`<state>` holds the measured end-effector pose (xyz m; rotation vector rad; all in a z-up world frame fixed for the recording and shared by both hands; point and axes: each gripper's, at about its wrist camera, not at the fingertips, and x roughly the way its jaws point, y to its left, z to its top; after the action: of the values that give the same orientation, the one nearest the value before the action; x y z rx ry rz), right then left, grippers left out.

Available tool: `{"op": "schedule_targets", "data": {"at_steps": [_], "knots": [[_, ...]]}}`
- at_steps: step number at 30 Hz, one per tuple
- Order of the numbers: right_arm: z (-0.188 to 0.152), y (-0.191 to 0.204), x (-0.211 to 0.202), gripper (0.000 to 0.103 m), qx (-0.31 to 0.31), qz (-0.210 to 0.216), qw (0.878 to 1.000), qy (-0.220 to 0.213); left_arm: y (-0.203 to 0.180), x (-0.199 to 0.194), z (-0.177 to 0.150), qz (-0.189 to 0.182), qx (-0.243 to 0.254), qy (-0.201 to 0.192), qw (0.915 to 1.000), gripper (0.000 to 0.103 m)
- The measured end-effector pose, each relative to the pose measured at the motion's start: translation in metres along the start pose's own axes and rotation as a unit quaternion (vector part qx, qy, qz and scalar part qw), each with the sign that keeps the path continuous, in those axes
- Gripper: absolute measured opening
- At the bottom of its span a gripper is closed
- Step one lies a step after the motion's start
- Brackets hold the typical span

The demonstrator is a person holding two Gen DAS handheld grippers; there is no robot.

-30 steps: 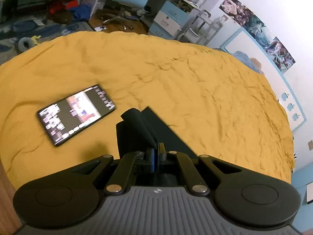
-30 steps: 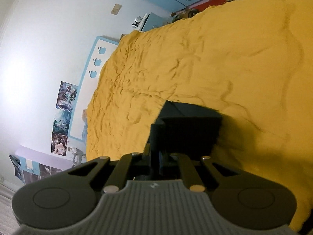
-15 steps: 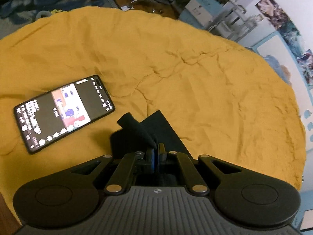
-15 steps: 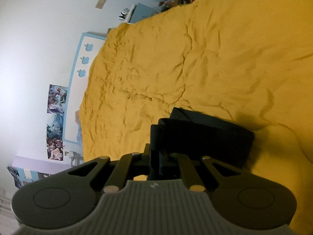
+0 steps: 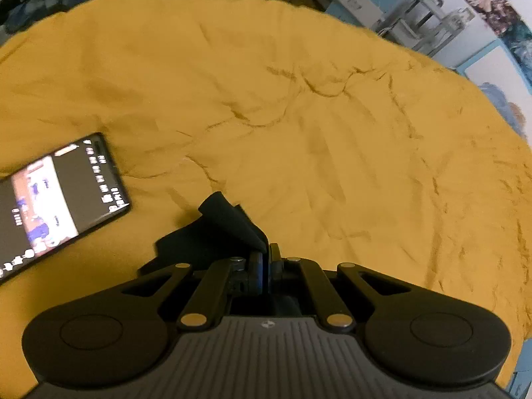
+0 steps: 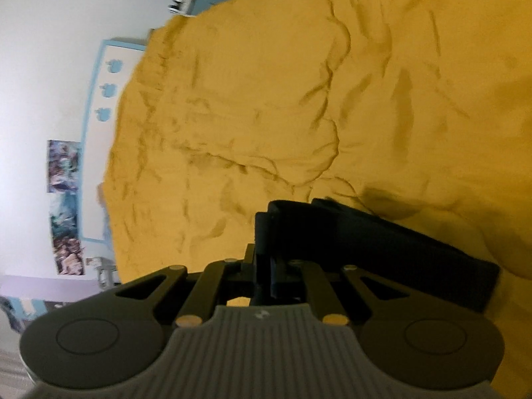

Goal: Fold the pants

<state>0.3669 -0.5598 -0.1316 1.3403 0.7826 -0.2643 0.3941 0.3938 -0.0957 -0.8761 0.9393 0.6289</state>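
Left tongs [image 5: 265, 261] and right tongs [image 6: 266, 267], both angled downward, jaws clamped.

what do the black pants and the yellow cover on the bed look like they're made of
Black pants: soft matte woven cloth, seemingly; they crease and bunch where the grippers pinch them, without shine. Yellow cover: matte cotton-like fabric, judging by its fine crumpled wrinkles; the exact fibre can't be told.

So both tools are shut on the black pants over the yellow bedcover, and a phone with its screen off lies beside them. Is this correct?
Not quite. In the left wrist view the phone has its screen lit, not off. The rest holds: the left tool and right tool are shut on the black pants over the yellow bedcover.
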Motion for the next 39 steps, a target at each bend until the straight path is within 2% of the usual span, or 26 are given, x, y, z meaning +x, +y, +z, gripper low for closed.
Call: {"op": "schedule_targets", "data": {"at_steps": [4, 6, 7, 9, 12, 14, 16, 20, 23, 27, 29, 31, 34, 36, 39], "knots": [[0.007, -0.006, 0.032, 0.002, 0.008, -0.022, 1.000, 0.007, -0.017, 0.023, 0.003, 0.026, 0.017, -0.001, 0.9995, 0.002], [0.009, -0.011, 0.045, 0.003, 0.013, -0.015, 1.000, 0.007, -0.020, 0.032, 0.002, 0.035, 0.014, 0.001, 0.9993, 0.003], [0.009, -0.013, 0.048, 0.007, 0.012, -0.009, 1.000, 0.003, -0.021, 0.037, 0.003, 0.040, 0.012, 0.001, 0.9991, 0.003], [0.011, -0.016, 0.050, 0.011, 0.004, 0.005, 1.000, -0.016, -0.018, 0.042, 0.004, 0.037, 0.002, -0.008, 0.9993, 0.003], [0.017, -0.021, 0.045, 0.015, -0.009, 0.015, 0.999, -0.044, -0.011, 0.034, 0.009, 0.025, -0.001, -0.066, 0.9975, 0.006], [0.020, -0.023, 0.039, 0.016, -0.021, 0.012, 0.998, -0.056, -0.006, 0.023, 0.011, 0.043, 0.011, -0.110, 0.9930, 0.009], [0.021, -0.019, 0.031, 0.016, -0.046, 0.004, 0.997, -0.068, -0.001, 0.013, 0.011, 0.062, 0.027, -0.130, 0.9891, 0.009], [0.013, -0.007, 0.010, 0.016, -0.109, 0.009, 0.990, -0.087, 0.006, -0.009, 0.000, 0.036, 0.057, -0.119, 0.9905, 0.011], [-0.005, 0.005, -0.007, 0.016, -0.175, 0.009, 0.981, -0.088, 0.010, -0.029, -0.022, 0.018, 0.099, -0.109, 0.9889, 0.026], [-0.044, 0.009, -0.027, 0.021, -0.278, -0.015, 0.958, -0.075, 0.013, -0.038, -0.054, -0.009, 0.149, -0.076, 0.9858, 0.035], [-0.065, 0.003, -0.038, 0.021, -0.310, -0.014, 0.949, -0.065, 0.019, -0.041, -0.069, -0.015, 0.148, -0.064, 0.9868, 0.035], [-0.082, -0.005, -0.048, 0.023, -0.323, -0.006, 0.944, -0.059, 0.026, -0.038, -0.080, -0.027, 0.138, -0.045, 0.9890, 0.036], [-0.103, -0.018, -0.060, 0.025, -0.334, 0.019, 0.941, -0.052, 0.032, -0.029, -0.085, -0.051, 0.115, -0.026, 0.9918, 0.036], [-0.113, -0.026, -0.066, 0.025, -0.337, 0.036, 0.940, -0.044, 0.032, -0.020, -0.084, -0.053, 0.108, -0.024, 0.9925, 0.036], [-0.127, -0.031, -0.072, 0.025, -0.337, 0.054, 0.939, -0.036, 0.040, -0.005, -0.081, -0.056, 0.071, -0.009, 0.9959, 0.033]]}}
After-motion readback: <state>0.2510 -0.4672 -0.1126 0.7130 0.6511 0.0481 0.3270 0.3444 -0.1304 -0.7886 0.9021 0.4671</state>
